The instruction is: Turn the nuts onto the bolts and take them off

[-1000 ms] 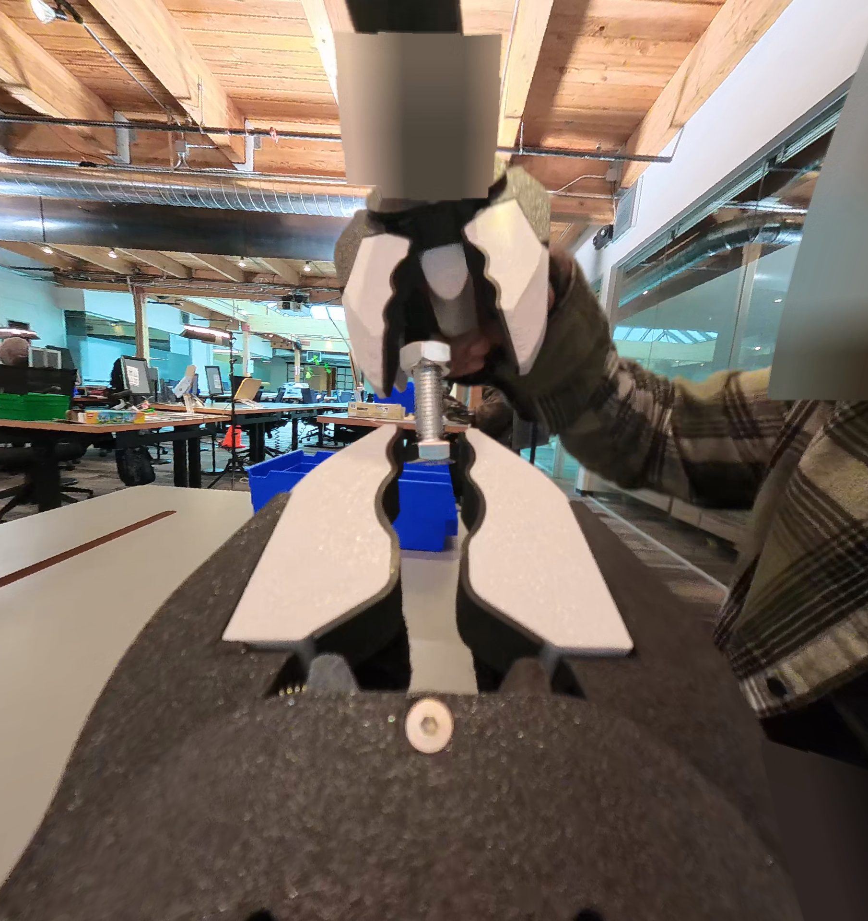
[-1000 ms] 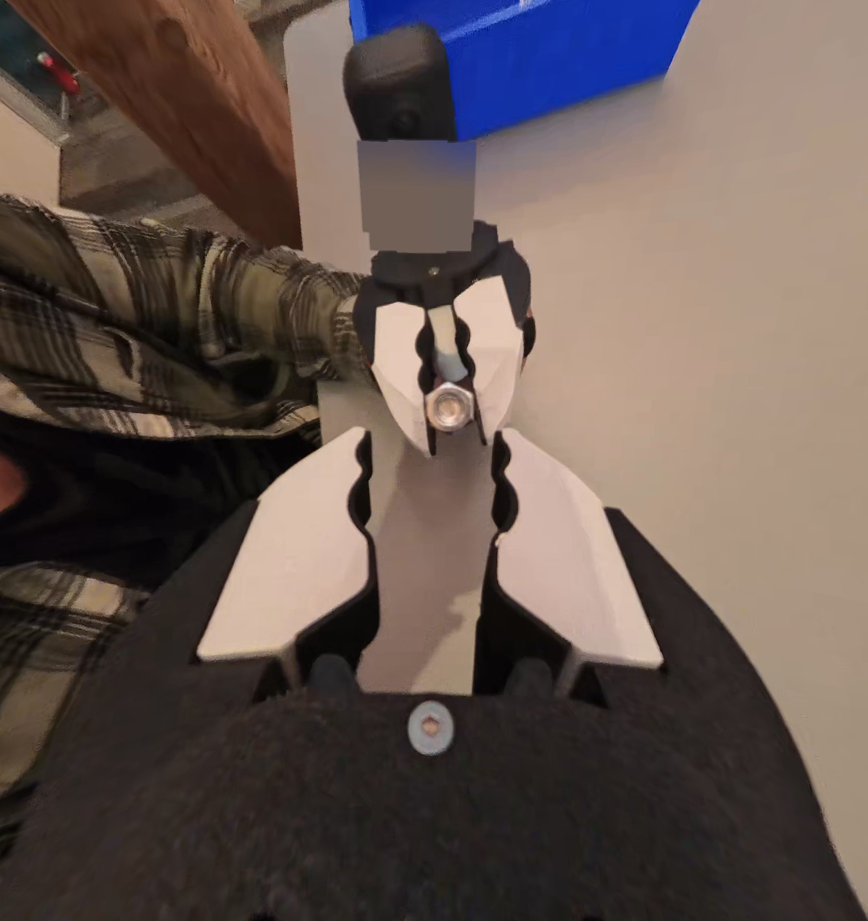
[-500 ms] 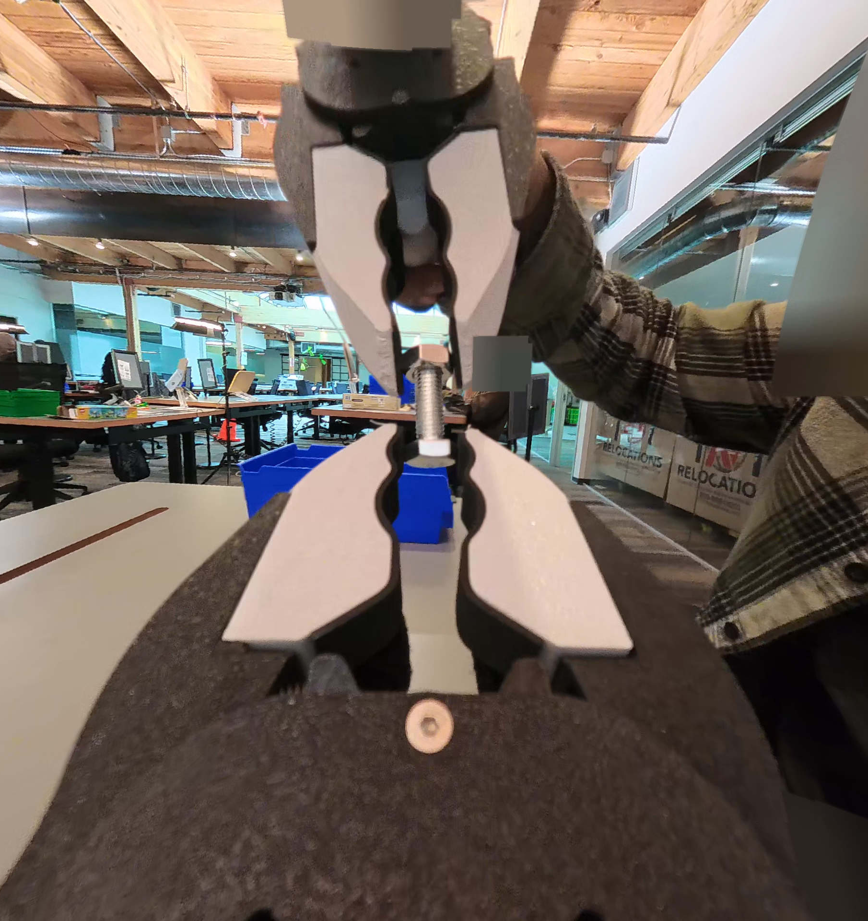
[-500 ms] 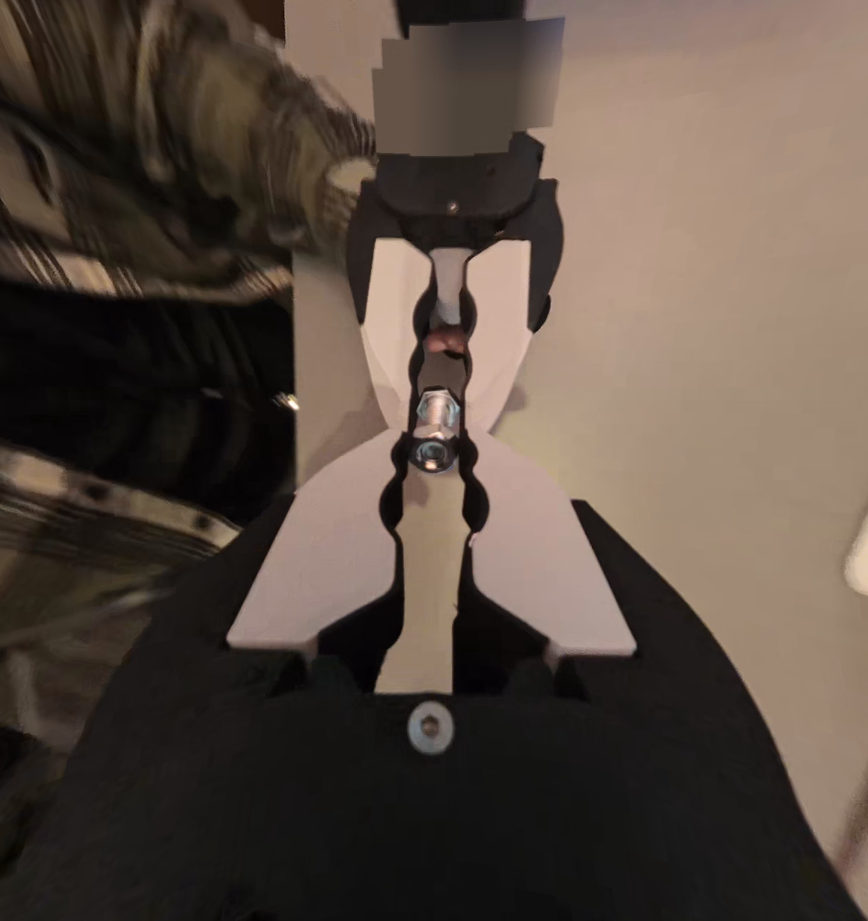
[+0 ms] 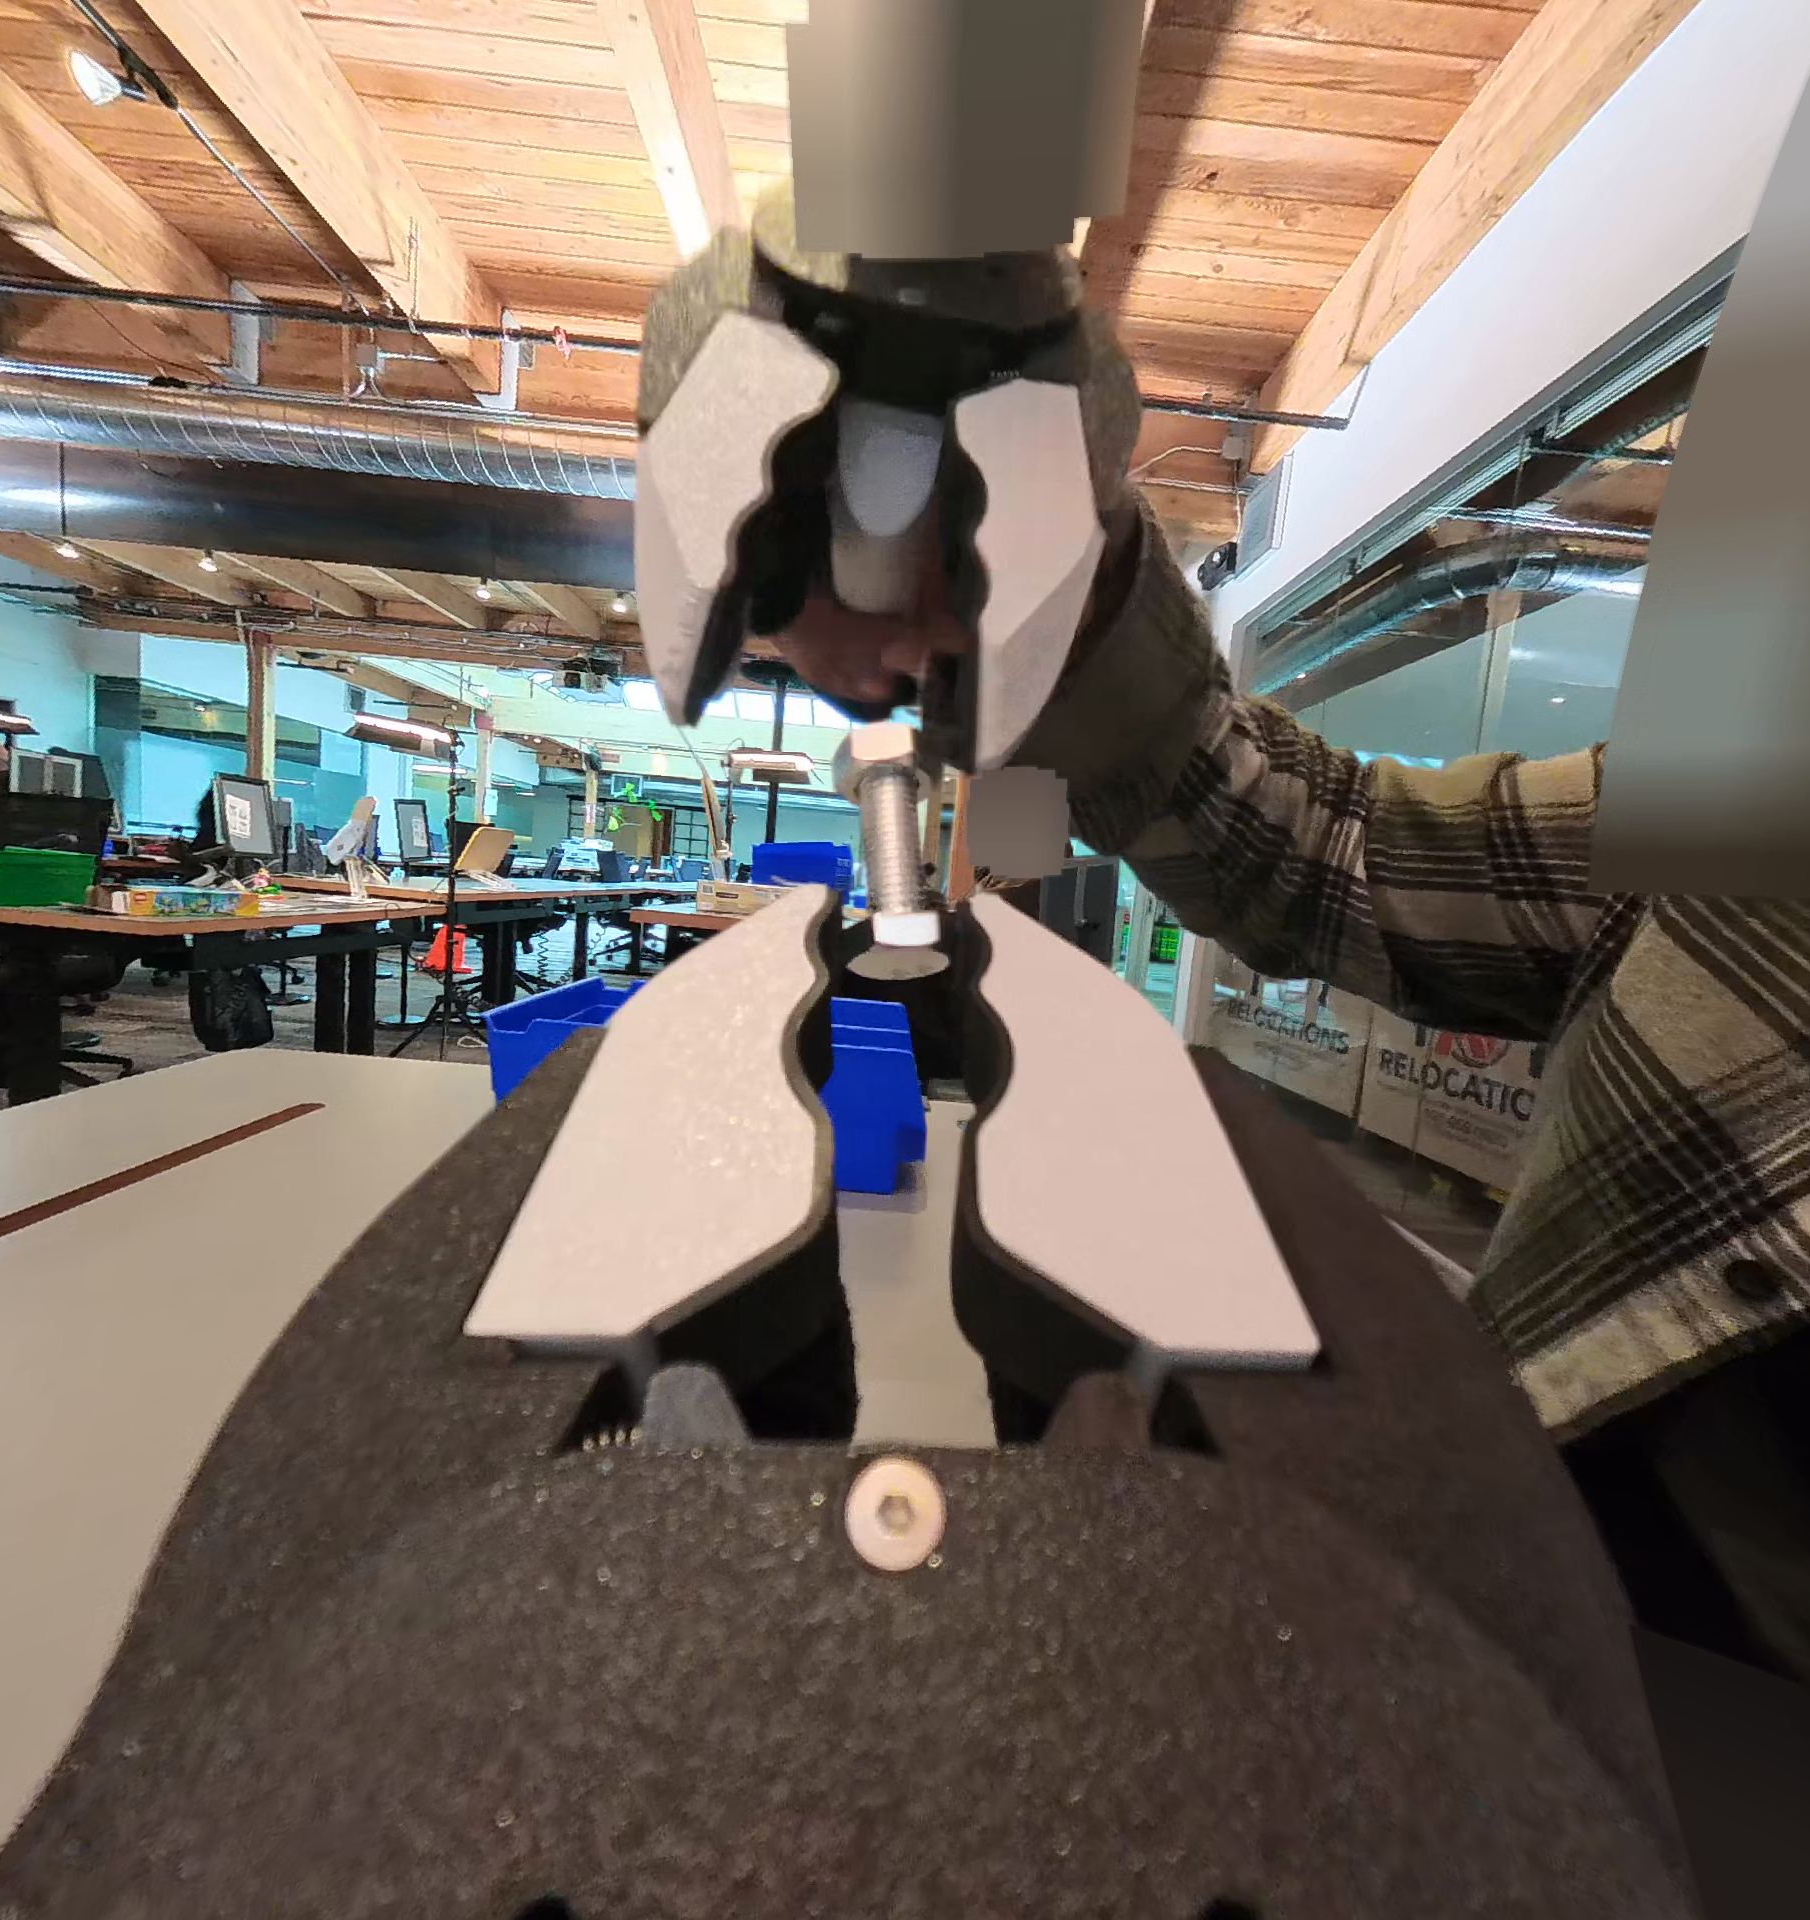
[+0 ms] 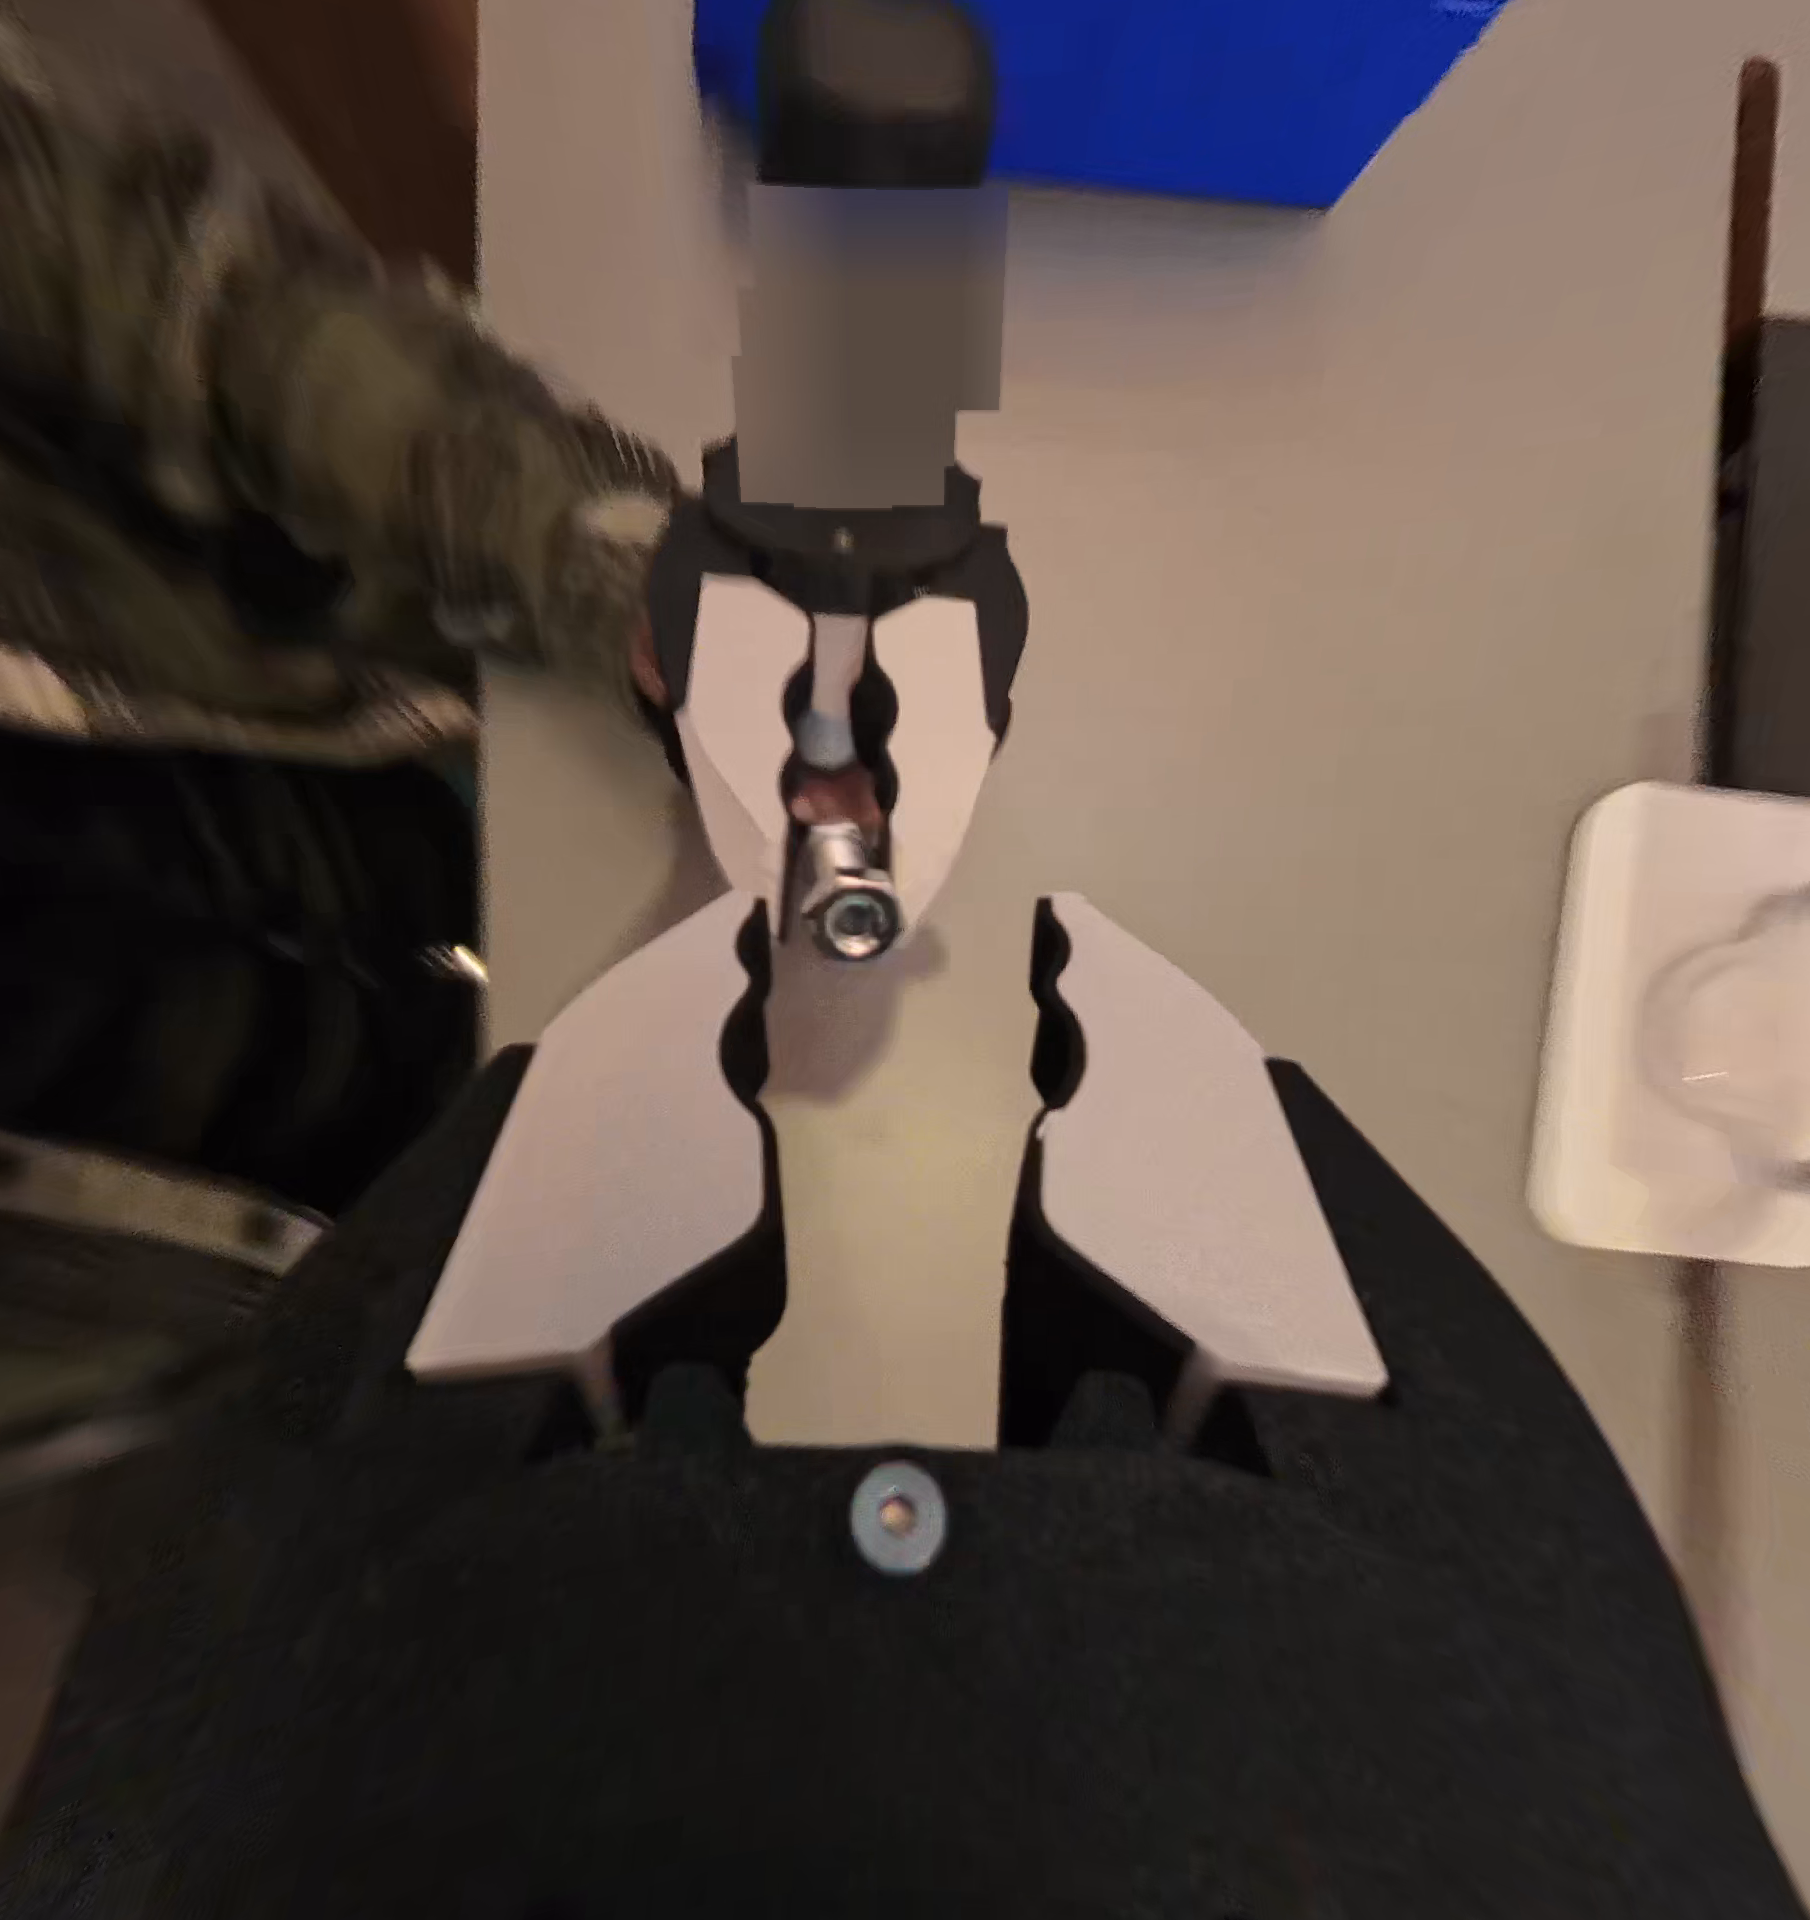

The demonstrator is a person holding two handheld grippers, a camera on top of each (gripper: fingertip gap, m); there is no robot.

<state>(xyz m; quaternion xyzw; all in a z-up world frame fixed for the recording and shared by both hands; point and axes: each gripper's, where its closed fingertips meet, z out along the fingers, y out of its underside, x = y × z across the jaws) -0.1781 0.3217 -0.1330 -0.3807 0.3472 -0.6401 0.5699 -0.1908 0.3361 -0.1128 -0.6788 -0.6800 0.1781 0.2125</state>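
My left gripper (image 5: 901,914) is shut on the head of a silver bolt (image 5: 893,842) and holds it upright above the table. A hex nut (image 5: 880,758) sits on the top end of the thread. My right gripper (image 5: 828,727) hangs just above the nut, its jaws open and to either side of it. In the right wrist view the right gripper (image 6: 901,914) is open, and the nut (image 6: 859,920) faces the camera between its tips. The left gripper (image 6: 839,883) holds the bolt behind it.
A blue bin (image 5: 870,1070) stands on the pale table (image 5: 101,1299) beyond the grippers and also shows in the right wrist view (image 6: 1140,94). A white tray (image 6: 1711,1039) lies to the right. A person's plaid sleeve (image 5: 1400,883) reaches in from the right. Only a small space, under 4 cm, lies between the two pairs of fingers.
The right gripper closed on the nut half a second ago and has now let go and opened. The left gripper still holds the bolt.
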